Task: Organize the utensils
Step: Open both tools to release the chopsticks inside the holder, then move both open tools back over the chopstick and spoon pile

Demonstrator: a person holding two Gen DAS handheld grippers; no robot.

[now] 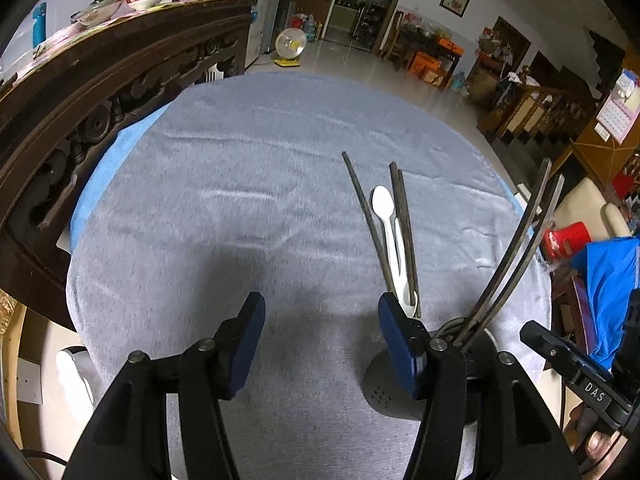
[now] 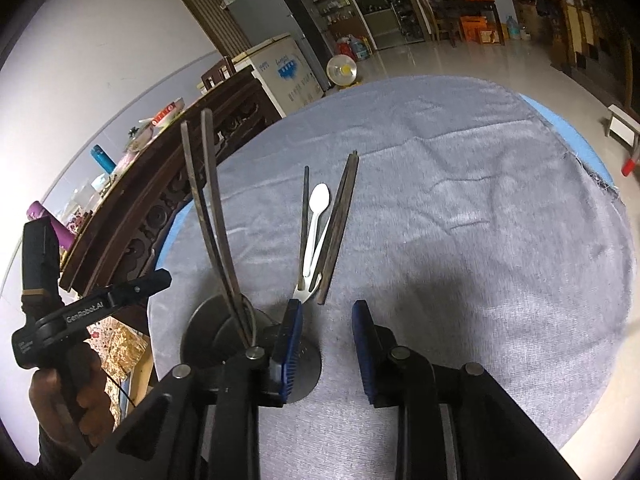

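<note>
- Utensils are the job here: some already stand in a holder and some lie flat on the cloth, waiting.
- The left gripper [image 1: 322, 316] fills the bottom of its own view. Its two blue pads stand apart with only cloth between them, so it holds nothing.
- The right gripper [image 2: 326, 322] sits at the bottom of its own view. Its pads are a little apart and hold nothing too.
- The round dark holder [image 2: 224, 324] is just left of the right gripper, at the lower middle of that view. It probably stands close so the trip to it is short.
- Two long dark chopsticks [image 2: 208, 208] stick up out of the holder and lean toward the upper left. They look already put away.
- Farther up, in the middle of the frame, lie more dark chopsticks [image 2: 340, 220] and a white spoon [image 2: 318, 208], side by side and touching. A second white piece lies among them; I cannot tell what it is.
- The grey cloth [image 2: 460, 200] covers the table and likely keeps things from sliding.
- At the far left of the right view, a hand [image 2: 60, 404] holds the other gripper's handle.
</note>
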